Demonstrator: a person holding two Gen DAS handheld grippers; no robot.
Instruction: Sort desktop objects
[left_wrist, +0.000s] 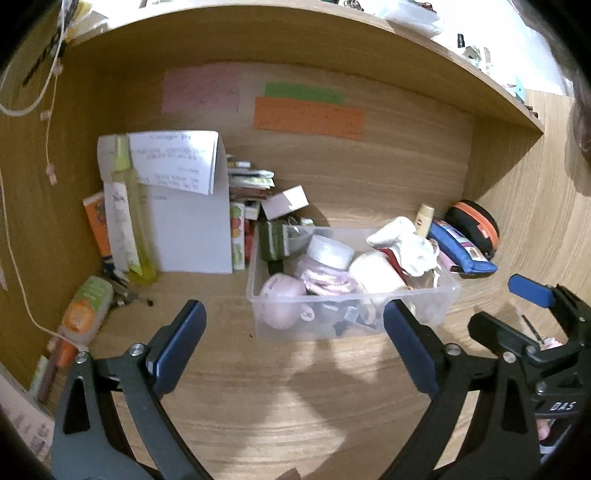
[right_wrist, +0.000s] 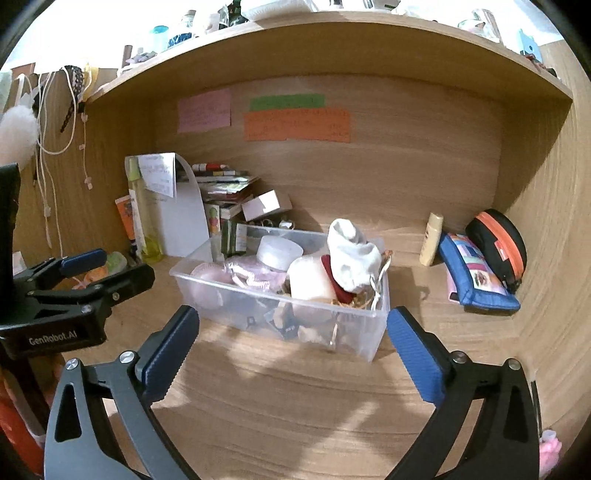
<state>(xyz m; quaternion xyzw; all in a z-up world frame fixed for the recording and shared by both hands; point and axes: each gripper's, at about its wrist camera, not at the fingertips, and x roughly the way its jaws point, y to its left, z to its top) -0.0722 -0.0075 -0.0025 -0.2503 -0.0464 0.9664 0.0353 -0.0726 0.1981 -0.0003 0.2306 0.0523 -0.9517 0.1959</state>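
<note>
Left wrist: clear bin (left_wrist: 439, 306) just ahead of open left claw (left_wrist: 295, 339); nothing gripped

Black hand-held gripper (right_wrist: 291, 350) frames, ridged blue pads (right_wrist: 168, 354), silver screws

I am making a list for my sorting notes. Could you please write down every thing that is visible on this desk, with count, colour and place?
plastic bin: one, clear, middle of the desk, full
sock: one, white, on top of the bin's contents
jar: one, white, in the bin
pencil case: one, blue, right of the bin
round pouch: one, black with orange zip, far right corner
small tube: one, cream, upright beside the pencil case
paper sheets: a few, white, leaning at back left
sticky notes: three, pink, green, orange, on the back wall
desk: one, wood
left gripper: one, black with blue pads, open
right gripper: one, black with blue pads, open
</note>
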